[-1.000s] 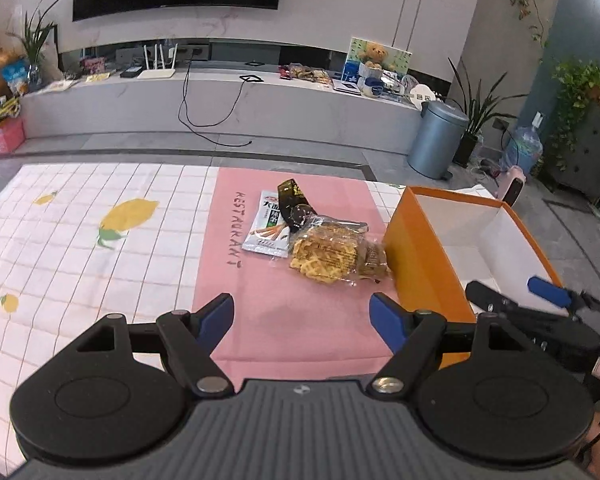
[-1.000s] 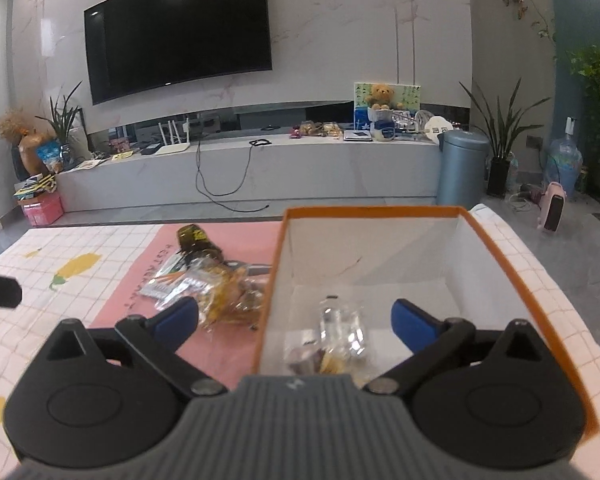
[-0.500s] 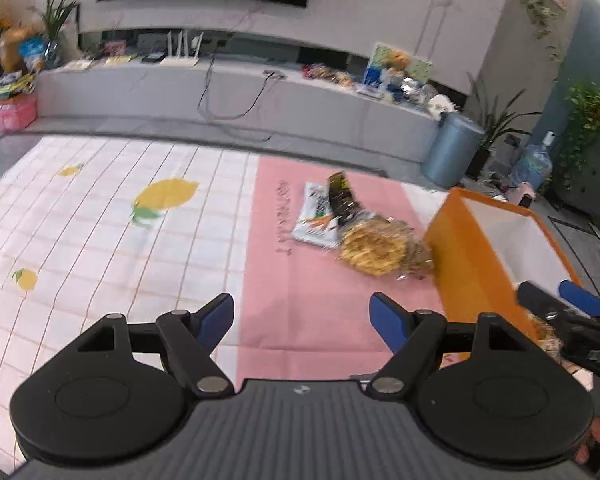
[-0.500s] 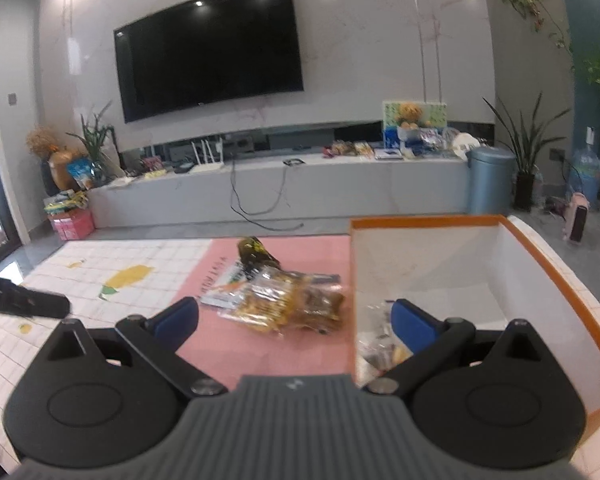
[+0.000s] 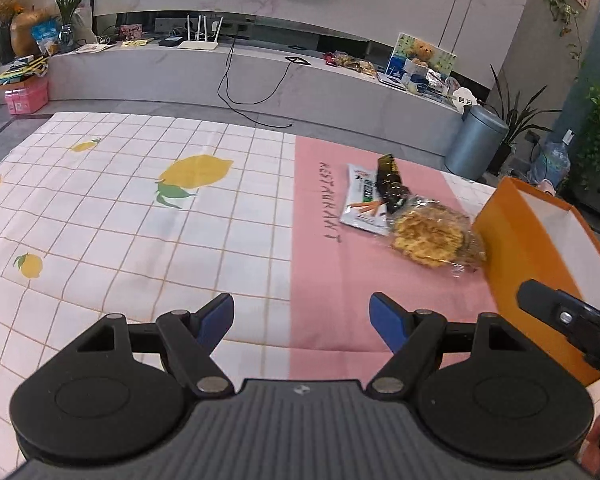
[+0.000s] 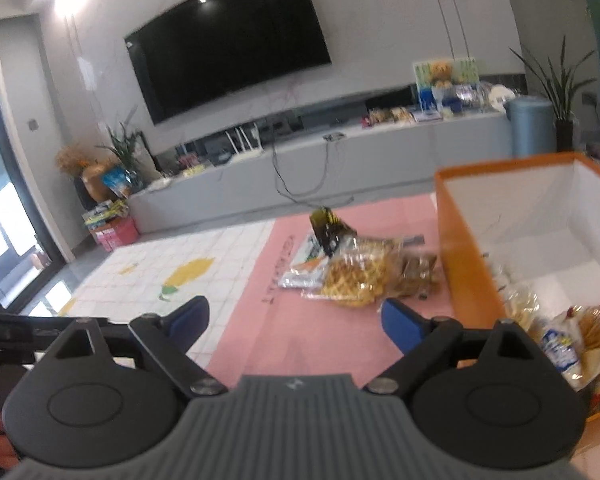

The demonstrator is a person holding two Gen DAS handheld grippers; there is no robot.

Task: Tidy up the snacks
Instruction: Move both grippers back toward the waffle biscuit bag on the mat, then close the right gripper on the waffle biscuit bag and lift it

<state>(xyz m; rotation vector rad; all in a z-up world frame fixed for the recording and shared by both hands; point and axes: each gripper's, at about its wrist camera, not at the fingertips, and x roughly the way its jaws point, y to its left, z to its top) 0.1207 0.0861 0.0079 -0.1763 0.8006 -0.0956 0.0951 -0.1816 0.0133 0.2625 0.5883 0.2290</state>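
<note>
A: Start from the orange box (image 5: 540,248). Where do the snacks sit from it?

B: Three packets lie in a small pile on the pink runner (image 5: 332,280), just beside the box's left wall. The clear bag of waffle biscuits (image 5: 432,236) is the nearest, its crinkled end almost touching the box. Past it, farther from the box, the dark wrapper (image 5: 390,188) lies partly over the white sachet (image 5: 362,206).

A: And inside the box?

B: From the right wrist view there are more packets (image 6: 572,332) in its near corner, against the white lining. They are blurred, so I can't name them.

A: The left gripper (image 5: 302,314)?

B: It hangs over the bench, to the left of the box, where the lemon-print cloth (image 5: 140,220) meets the pink runner. Its jaws stand wide apart with nothing between them.

A: The right gripper (image 6: 294,318)?

B: It is just left of the box's near corner, pointing toward the pile. Its jaws are closing a little but remain well apart, and nothing is between them. The waffle biscuits lie just beyond its right fingertip.
</note>
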